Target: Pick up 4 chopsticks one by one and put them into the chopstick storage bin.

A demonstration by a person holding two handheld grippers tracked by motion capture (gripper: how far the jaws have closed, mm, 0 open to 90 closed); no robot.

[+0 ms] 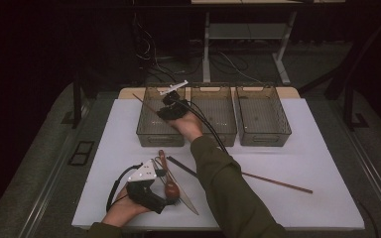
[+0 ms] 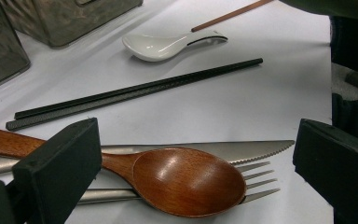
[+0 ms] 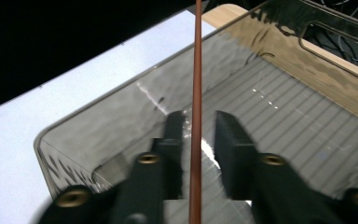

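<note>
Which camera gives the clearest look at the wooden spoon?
The left gripper view: the wooden spoon lies close up between the open jaws, its bowl over the fork and knife. In the high view it is small and dim.

Brown chopstick (image 3: 197, 93) cut off top & bottom; fork (image 2: 256, 179) mostly under wooden spoon (image 2: 186, 179).

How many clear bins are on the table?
3, side by side along the table's far edge: left bin under the right tool, middle bin, right bin. None looks hidden.
</note>
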